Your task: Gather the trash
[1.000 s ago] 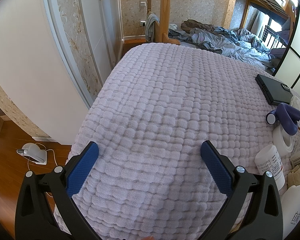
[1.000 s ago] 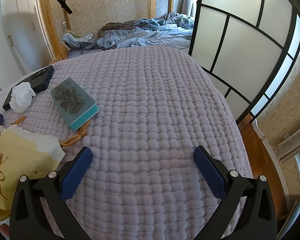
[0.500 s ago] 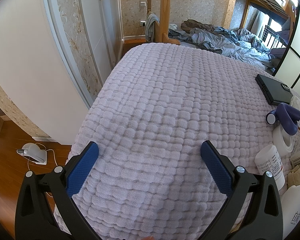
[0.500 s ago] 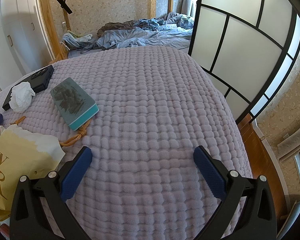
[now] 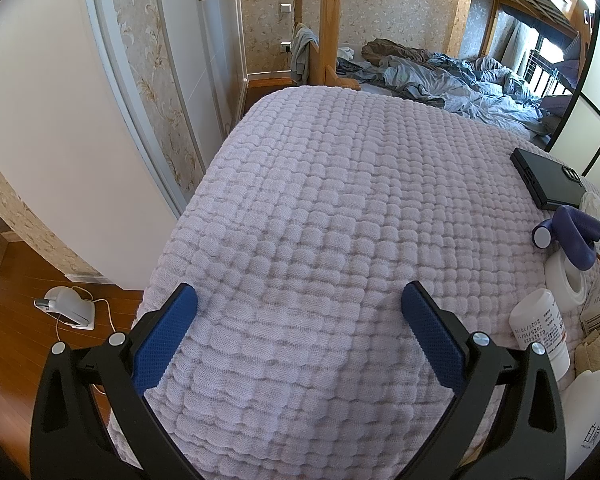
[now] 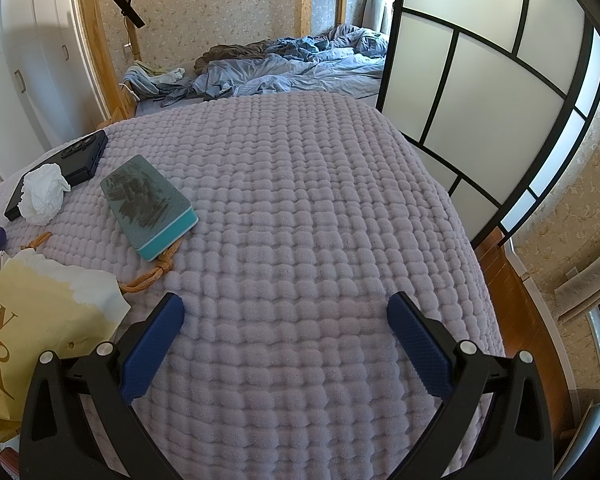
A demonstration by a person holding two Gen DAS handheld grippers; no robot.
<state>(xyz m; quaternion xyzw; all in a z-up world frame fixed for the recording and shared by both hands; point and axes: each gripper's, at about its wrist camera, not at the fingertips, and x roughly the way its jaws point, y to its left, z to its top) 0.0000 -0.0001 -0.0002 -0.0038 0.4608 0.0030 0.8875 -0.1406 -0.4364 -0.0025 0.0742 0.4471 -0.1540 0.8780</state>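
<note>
Both tools, left (image 5: 299, 300) and right (image 6: 285, 311), hover spread over the blanket (image 6: 300, 216), holding nothing.

A home bedroom: a quilted bedspread (image 5: 320, 220) under the tool, a wooden bunk bed (image 6: 284, 68) ahead, wardrobe doors (image 5: 204, 40) left.

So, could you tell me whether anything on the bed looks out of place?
Yes: a crumpled white tissue lies on the corner of the black phone, beside the teal box. It looks like loose trash on the bedspread. Nothing looks spilled or broken.
</note>
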